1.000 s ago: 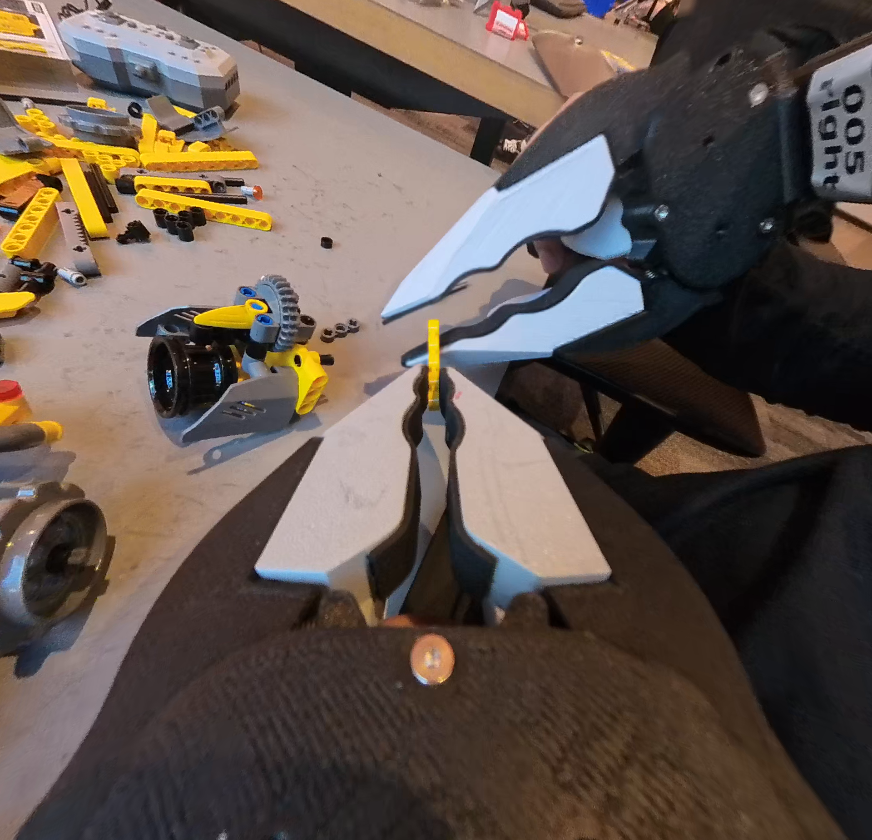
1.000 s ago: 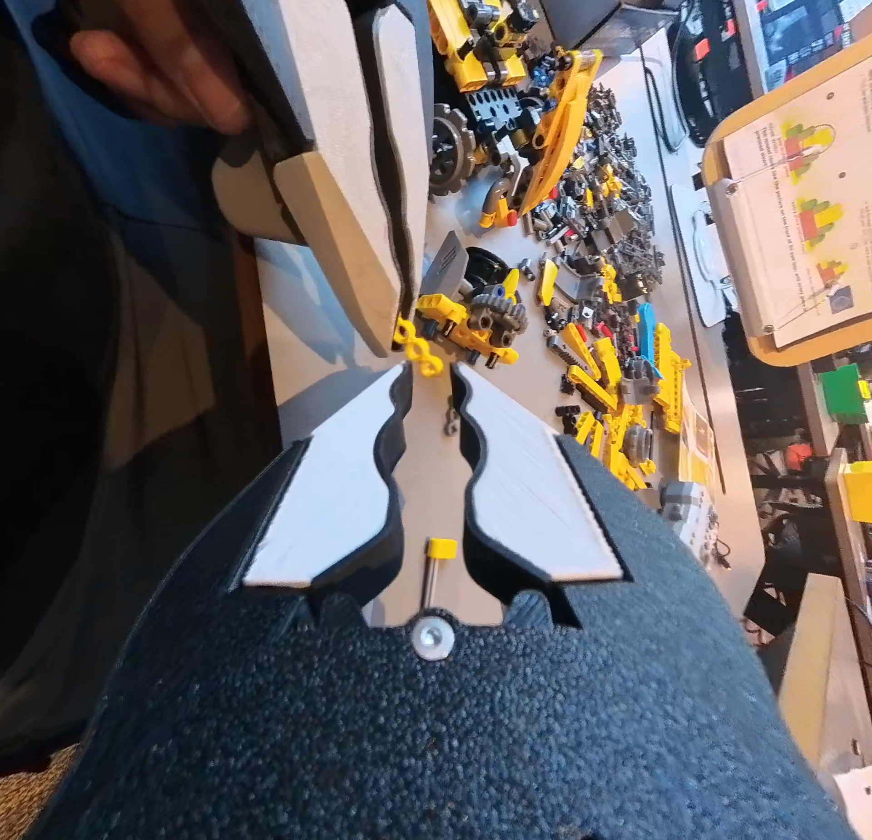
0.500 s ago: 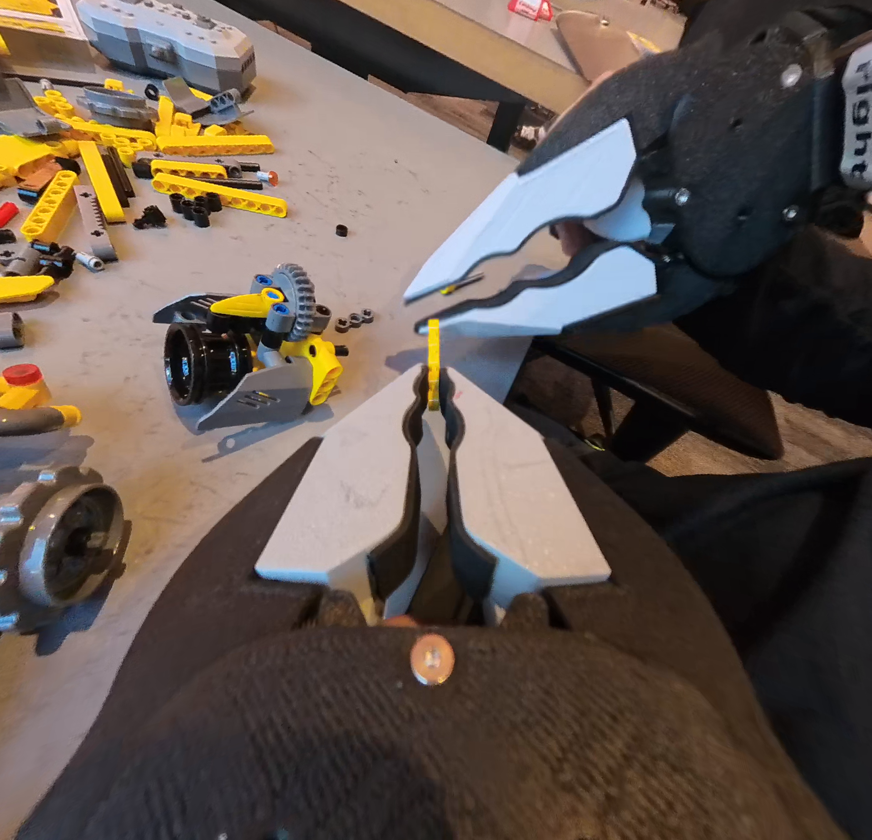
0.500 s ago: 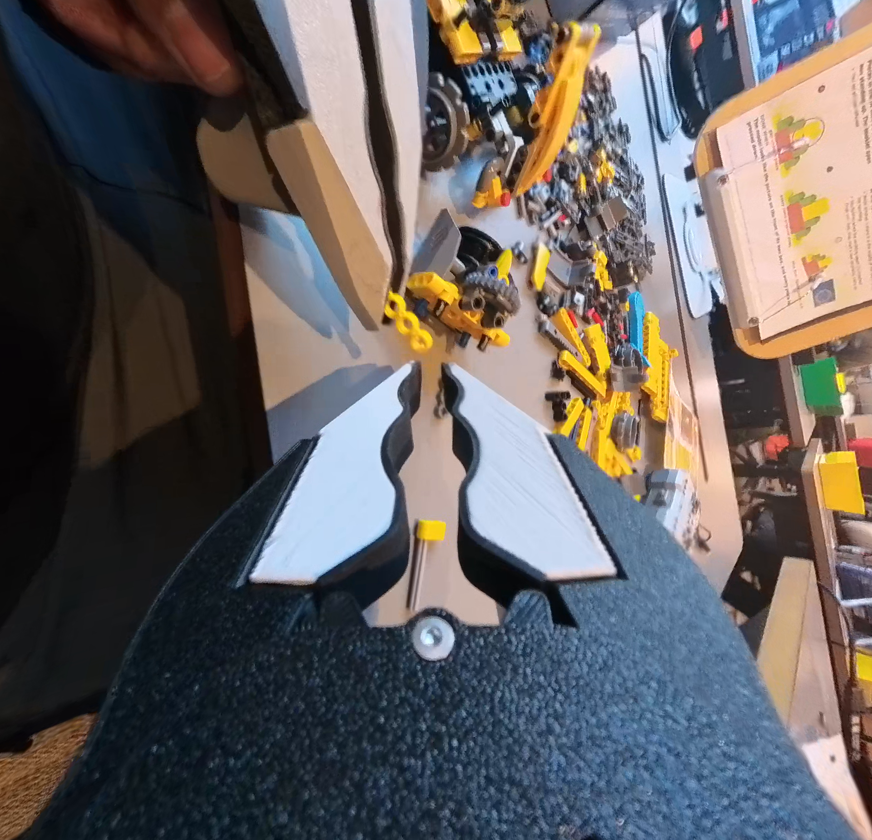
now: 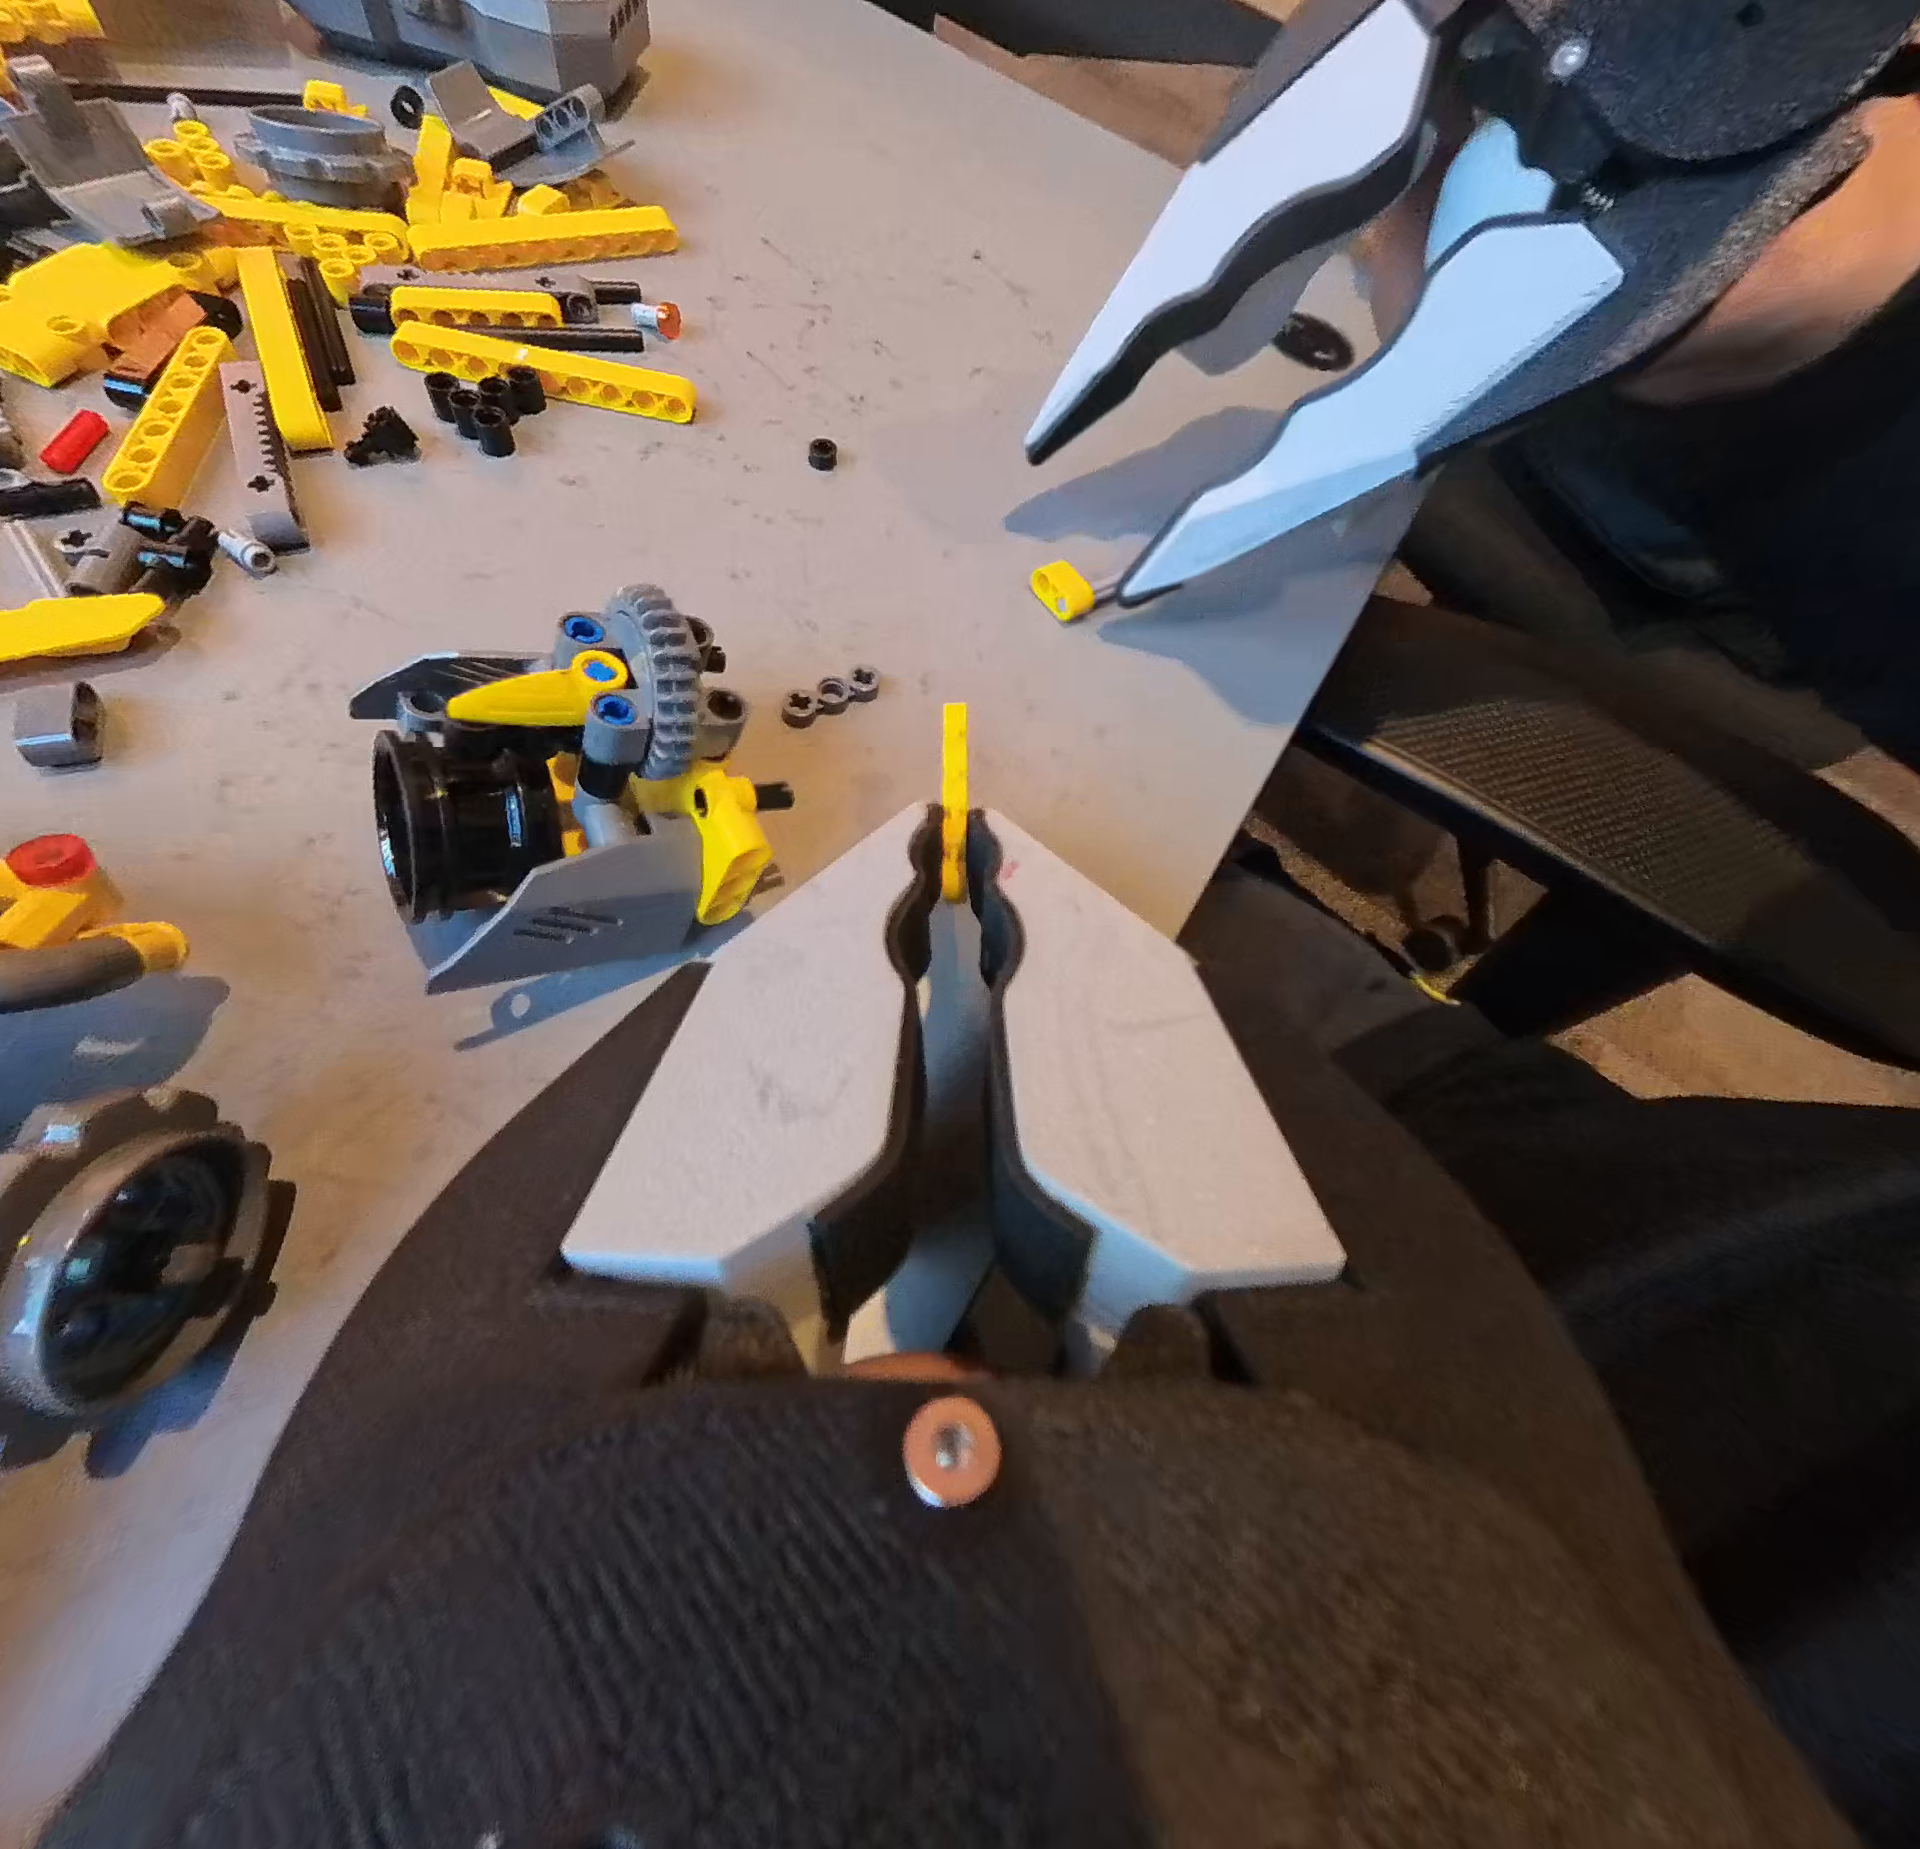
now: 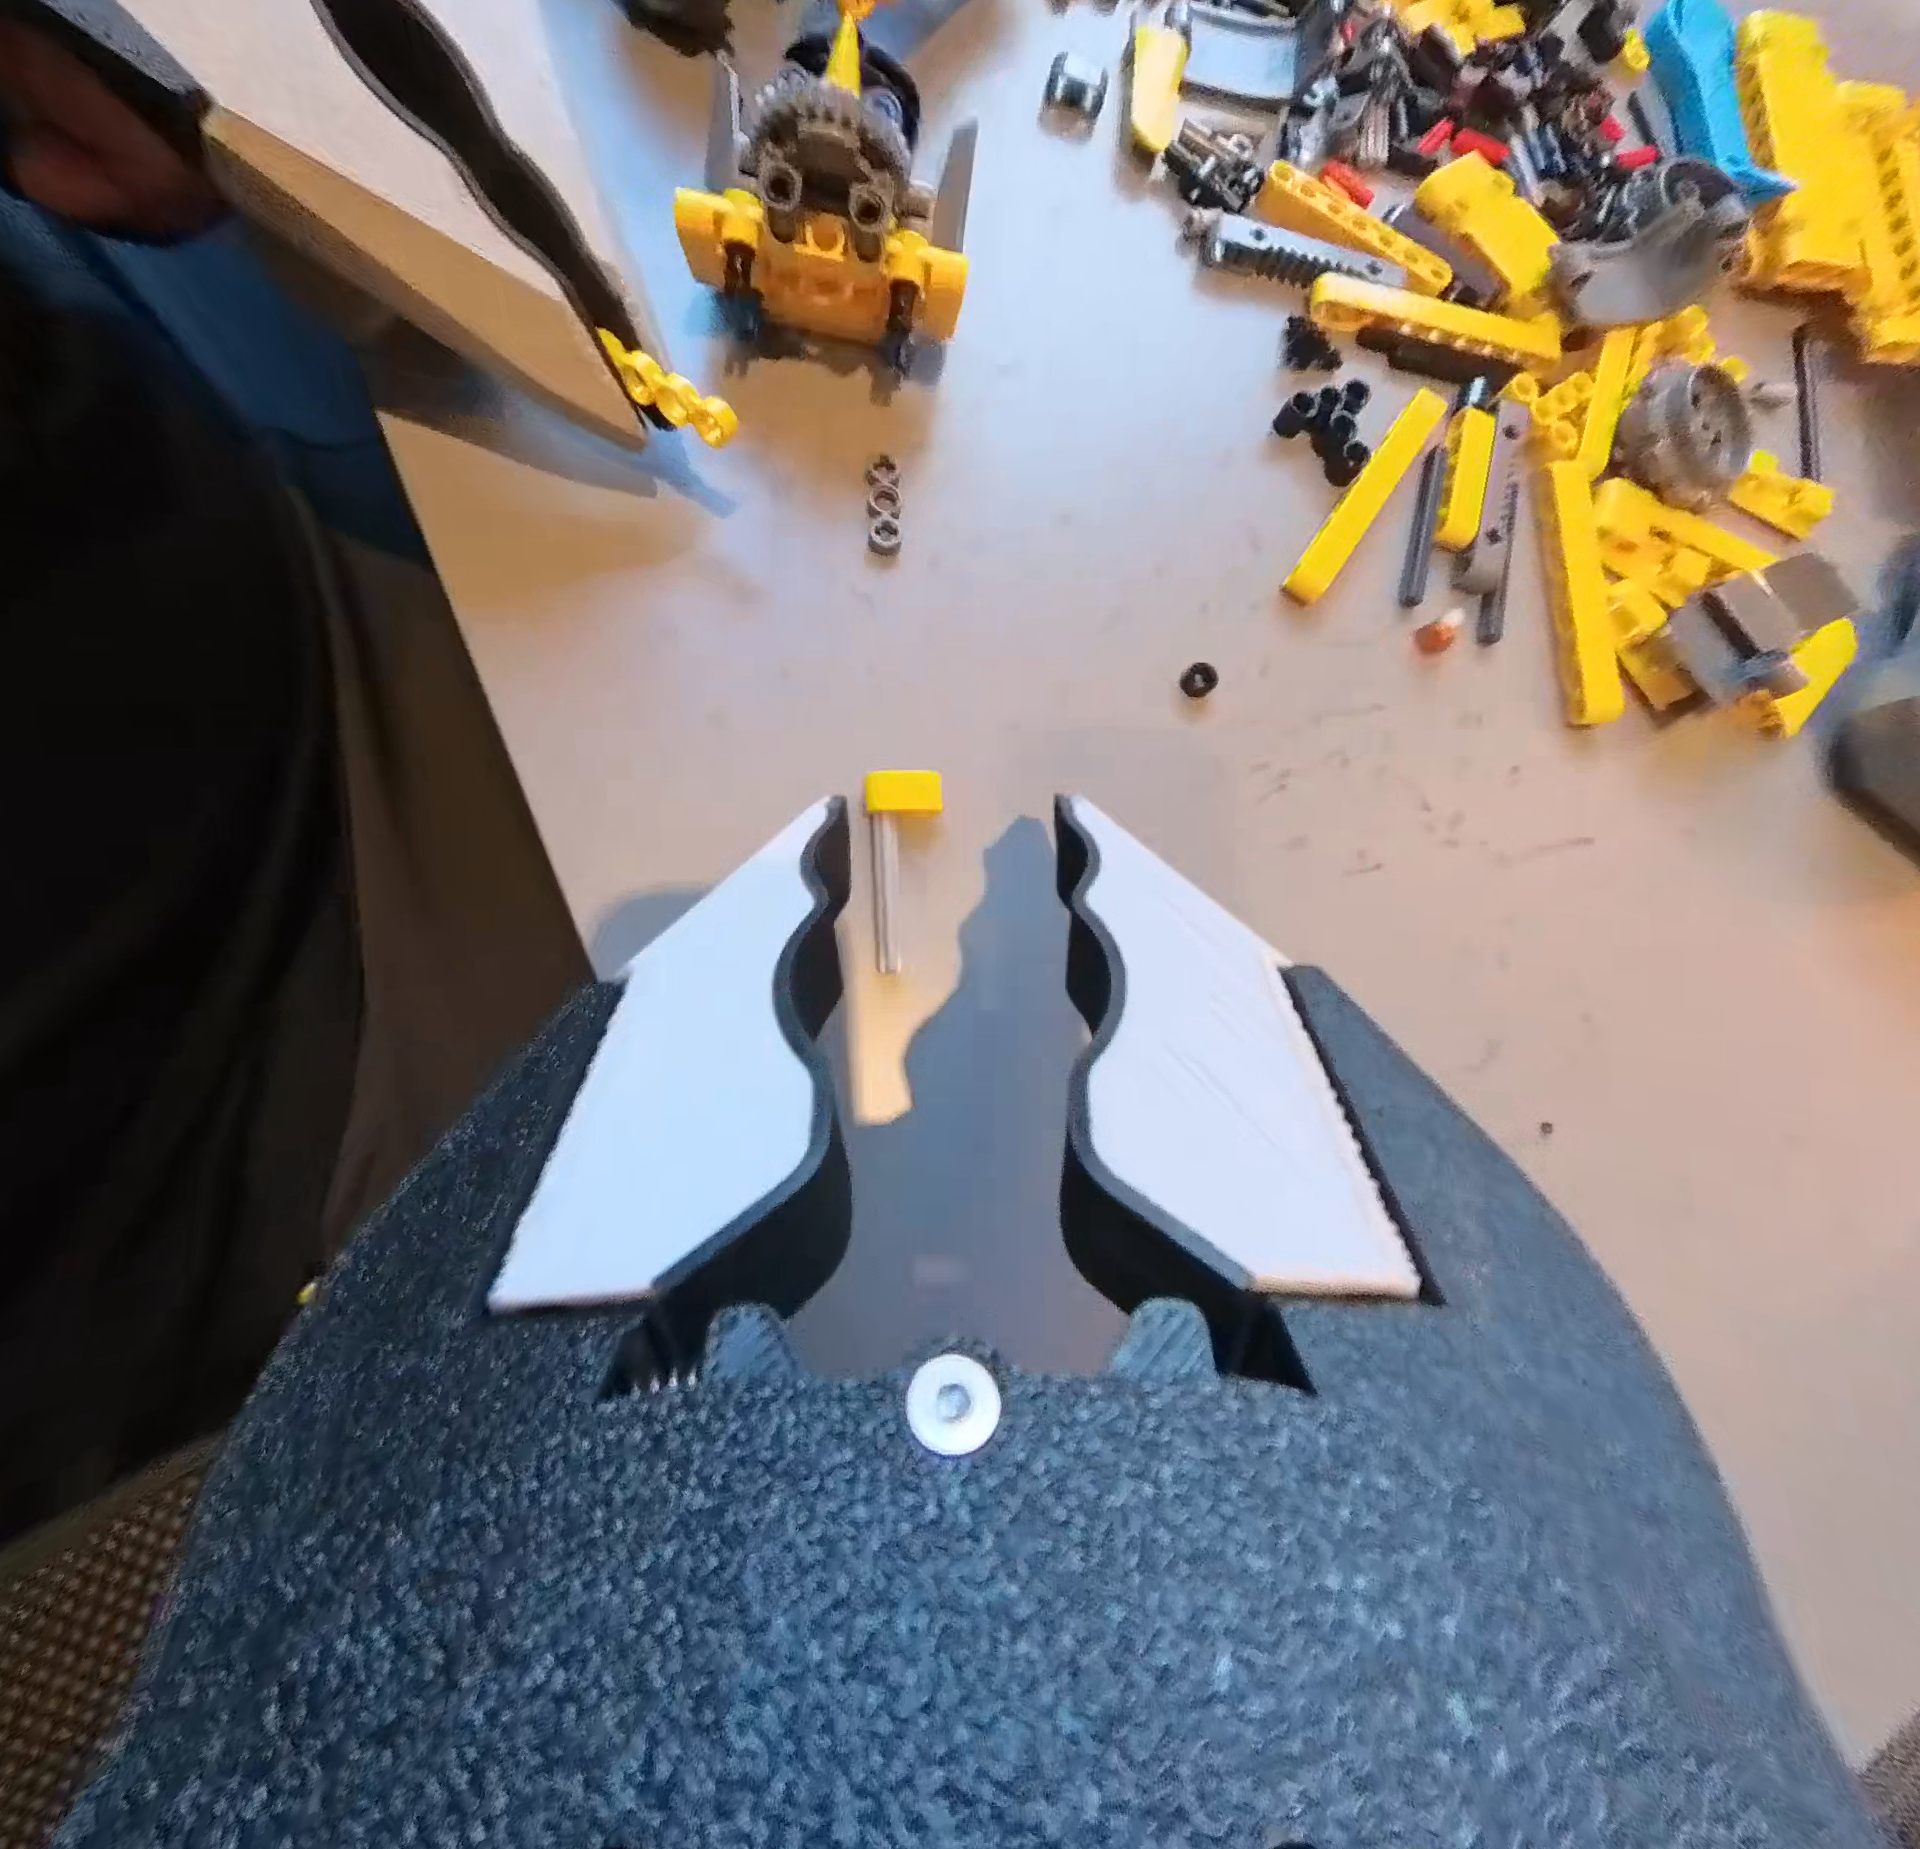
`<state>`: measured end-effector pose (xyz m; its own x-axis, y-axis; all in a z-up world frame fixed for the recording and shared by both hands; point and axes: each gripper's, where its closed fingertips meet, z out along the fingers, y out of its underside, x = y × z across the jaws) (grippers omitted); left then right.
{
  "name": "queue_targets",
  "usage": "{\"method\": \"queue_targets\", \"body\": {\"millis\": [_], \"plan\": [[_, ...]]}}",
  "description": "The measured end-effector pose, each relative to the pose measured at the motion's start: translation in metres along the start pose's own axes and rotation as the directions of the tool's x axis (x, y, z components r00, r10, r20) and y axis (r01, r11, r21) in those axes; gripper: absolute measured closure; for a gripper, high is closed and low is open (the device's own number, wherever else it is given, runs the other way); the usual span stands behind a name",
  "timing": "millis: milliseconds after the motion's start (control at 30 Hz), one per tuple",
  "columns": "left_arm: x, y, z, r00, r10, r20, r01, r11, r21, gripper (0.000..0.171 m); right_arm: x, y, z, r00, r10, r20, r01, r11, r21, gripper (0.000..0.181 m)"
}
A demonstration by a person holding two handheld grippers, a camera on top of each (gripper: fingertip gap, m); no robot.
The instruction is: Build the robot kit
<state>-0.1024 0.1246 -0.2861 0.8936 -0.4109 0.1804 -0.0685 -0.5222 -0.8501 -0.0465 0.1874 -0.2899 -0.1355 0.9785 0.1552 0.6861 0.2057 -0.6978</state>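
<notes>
Left gripper (image 5: 954, 823) jaws clamped on a thin yellow beam (image 5: 953, 797), right gripper (image 6: 943, 812) jaws wide over a yellow-capped grey axle (image 6: 890, 859) lying on the grey worktop (image 6: 1039, 604), geared yellow assembly (image 5: 582, 791) nearby.

A workshop or lab: a scuffed grey counter (image 5: 914, 241) strewn with yellow and black building-toy parts (image 6: 1455, 324), a half-built geared assembly (image 5: 582, 791), and a mesh chair (image 5: 1558, 802) at its edge.
</notes>
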Motion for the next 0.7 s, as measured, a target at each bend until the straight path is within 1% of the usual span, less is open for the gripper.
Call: {"method": "queue_targets", "body": {"millis": [133,167,200,267,300,433,633,700], "plan": [[0.001,0.002,0.005,1.0,0.023,0.017,-0.023,0.999,-0.047,0.17,-0.005,0.003,0.008,0.997,-0.007,0.075,0.008,1.0,-0.006,0.143],[0.002,0.002,0.007,1.0,0.025,0.017,-0.024,0.998,-0.059,0.17,-0.009,0.004,0.01,0.995,-0.011,0.102,0.012,1.0,-0.008,0.146],[0.003,0.002,0.008,1.0,0.025,0.017,-0.024,0.997,-0.07,0.17,-0.012,0.002,0.011,0.992,-0.01,0.122,0.011,1.0,-0.004,0.156],[0.004,0.002,0.012,1.0,0.025,0.017,-0.024,0.996,-0.09,0.17,-0.013,0.0,0.014,0.992,0.0,0.128,0.002,1.0,-0.009,0.161],[0.005,0.002,0.014,0.999,0.027,0.018,-0.025,0.995,-0.098,0.17,-0.014,-0.001,0.015,0.992,0.012,0.129,-0.011,1.0,-0.012,0.165],[0.007,0.0,0.023,0.999,0.045,0.027,-0.041,0.99,-0.136,0.17,-0.023,-0.009,0.021,0.991,0.046,0.126,-0.046,0.999,-0.008,0.165],[0.012,0.0,0.03,0.998,0.057,0.009,-0.054,0.984,-0.172,0.17,-0.024,-0.012,0.023,0.995,0.083,0.06,-0.082,0.996,-0.024,0.165],[0.013,0.0,0.031,0.998,0.063,0.002,-0.062,0.982,-0.177,0.168,-0.024,-0.011,0.023,0.996,0.077,0.041,-0.076,0.997,-0.02,0.165]]}}
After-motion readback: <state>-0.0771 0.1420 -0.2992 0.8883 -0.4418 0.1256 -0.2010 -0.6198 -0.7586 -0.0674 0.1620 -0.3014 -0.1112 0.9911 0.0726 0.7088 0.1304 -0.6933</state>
